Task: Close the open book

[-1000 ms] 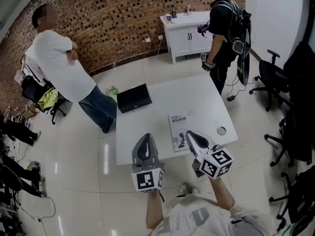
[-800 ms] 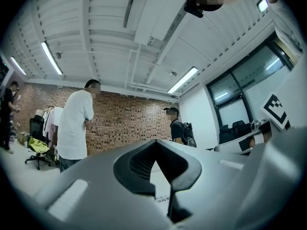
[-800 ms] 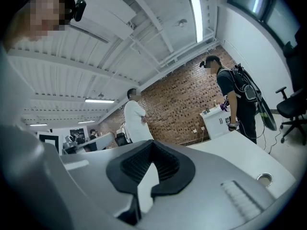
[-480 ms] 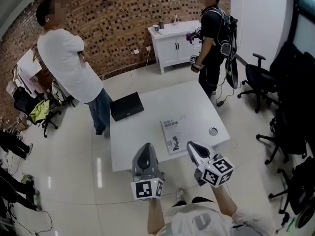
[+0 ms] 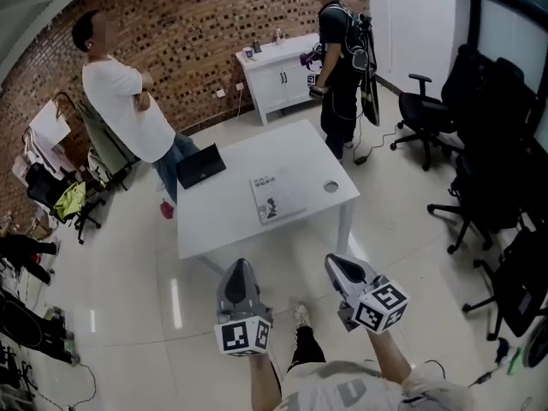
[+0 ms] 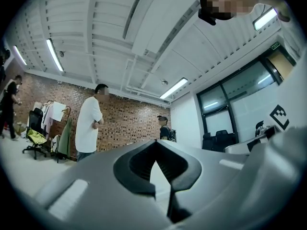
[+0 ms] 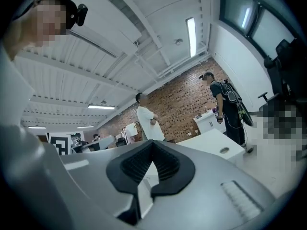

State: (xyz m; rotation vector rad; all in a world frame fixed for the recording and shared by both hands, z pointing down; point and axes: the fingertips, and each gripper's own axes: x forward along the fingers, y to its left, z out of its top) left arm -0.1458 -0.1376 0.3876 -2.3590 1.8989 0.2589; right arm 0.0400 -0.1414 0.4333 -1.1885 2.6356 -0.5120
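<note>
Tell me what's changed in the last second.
The person stepped back from the white table: the left hand-held gripper and right hand-held gripper, earlier over its near edge beside the book, now hang over the floor. Nothing was taken or released. Book and black laptop stayed put; both grippers stayed shut.

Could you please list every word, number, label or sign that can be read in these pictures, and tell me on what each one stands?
No text can be read with certainty.
book: a few lines of print near its far edge, too small to read.
left cube and right cube: black-and-white square patterns only, no letters.
green sign, high on the wall in the left gripper view: too small to read.
</note>
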